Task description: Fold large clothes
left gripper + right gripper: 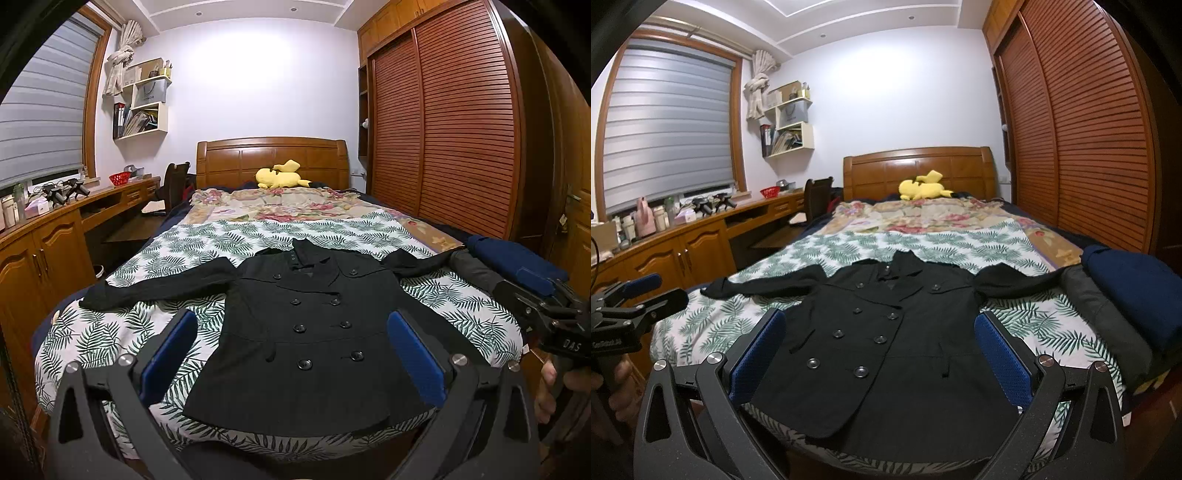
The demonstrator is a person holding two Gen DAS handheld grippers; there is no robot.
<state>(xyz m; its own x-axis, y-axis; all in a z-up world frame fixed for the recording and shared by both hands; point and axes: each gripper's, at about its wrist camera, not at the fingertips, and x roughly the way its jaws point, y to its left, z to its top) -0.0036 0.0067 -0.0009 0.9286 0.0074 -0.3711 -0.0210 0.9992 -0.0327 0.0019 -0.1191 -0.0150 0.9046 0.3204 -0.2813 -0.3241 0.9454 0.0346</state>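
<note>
Black double-breasted coat [310,332] lies flat, sleeves spread, on leaf-print sheet [122,332] at bed foot. Left gripper [291,350] and right gripper [879,350] both gape wide, holding nothing, above the hem. Only right-wrist view shows folded navy garment [1137,295] in full; left-wrist view catches the right gripper side-on.

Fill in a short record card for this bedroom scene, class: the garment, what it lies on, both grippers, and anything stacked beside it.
garment: black double-breasted button coat, spread flat, front up, sleeves out to both sides
surface: white bedsheet with green leaf print on the bed
left gripper: open, above the coat's hem, holding nothing
right gripper: open, above the coat's hem, holding nothing
beside coat: folded navy blue garment stacked on a grey one
folding: not yet begun
</note>
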